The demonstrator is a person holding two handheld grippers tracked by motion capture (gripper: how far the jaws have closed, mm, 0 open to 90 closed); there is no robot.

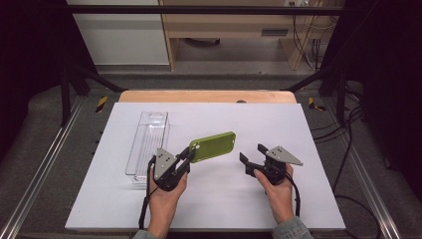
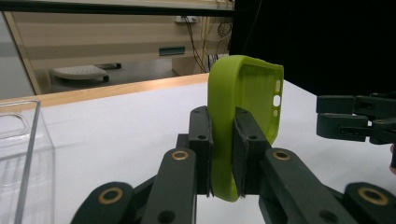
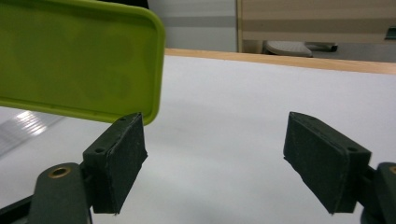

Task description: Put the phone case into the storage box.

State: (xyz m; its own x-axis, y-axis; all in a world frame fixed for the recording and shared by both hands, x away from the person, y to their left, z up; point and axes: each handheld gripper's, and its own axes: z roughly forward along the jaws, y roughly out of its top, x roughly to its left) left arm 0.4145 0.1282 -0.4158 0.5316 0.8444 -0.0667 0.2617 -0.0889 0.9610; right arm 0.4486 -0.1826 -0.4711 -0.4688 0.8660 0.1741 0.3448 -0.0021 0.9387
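Observation:
A lime-green phone case (image 1: 213,146) is held above the white table, tilted, with my left gripper (image 1: 188,155) shut on its near end. In the left gripper view the case (image 2: 243,102) stands edge-on between the two black pads (image 2: 201,149), its camera cut-out facing right. My right gripper (image 1: 253,155) is open, a short way right of the case and apart from it. In the right gripper view the case (image 3: 79,60) sits at upper left, above my left pad (image 3: 119,161), with nothing between the pads.
A clear plastic box (image 1: 148,144) lies lengthwise on the left part of the white table (image 1: 278,124), just beyond my left hand. Its corner (image 2: 23,154) appears in the left gripper view. A wooden edge (image 1: 206,96) borders the table's far side.

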